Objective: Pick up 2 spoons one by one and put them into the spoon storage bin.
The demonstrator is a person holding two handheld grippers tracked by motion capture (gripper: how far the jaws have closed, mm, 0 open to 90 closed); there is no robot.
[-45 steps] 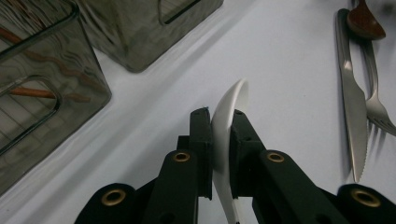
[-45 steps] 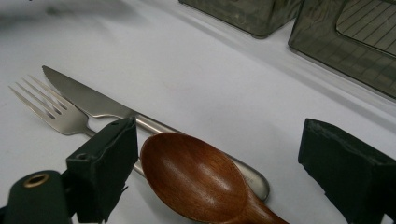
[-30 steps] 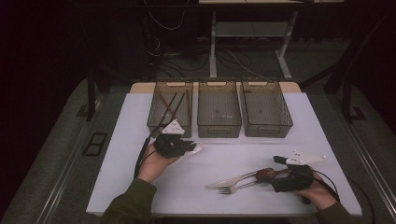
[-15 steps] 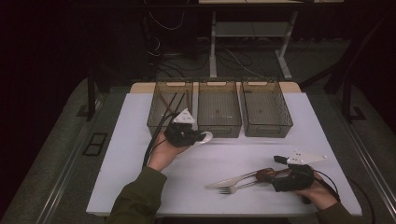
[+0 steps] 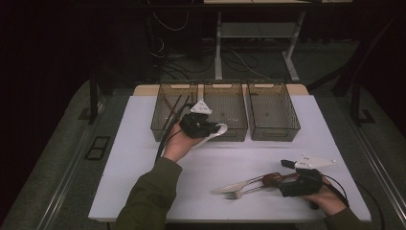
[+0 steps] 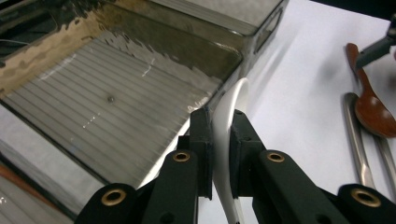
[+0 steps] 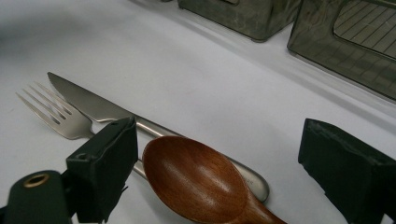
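The left gripper [image 5: 210, 128] pinches a white spoon [image 6: 229, 126] between its fingers [image 6: 201, 140], above the near rim of the middle bin [image 5: 225, 115]. The right gripper [image 7: 219, 163] rests on the table [image 5: 143, 158], fingers spread around a wooden spoon [image 7: 196, 182] (knife [image 7: 88, 105] and fork [image 7: 60, 116] alongside).

The left gripper [image 5: 210, 128] is held raised on an extended, green-sleeved forearm, its jaws clamped on a white spoon [image 6: 229, 122]. The right gripper [image 5: 287, 179] is held low and level, jaws spread wide apart.
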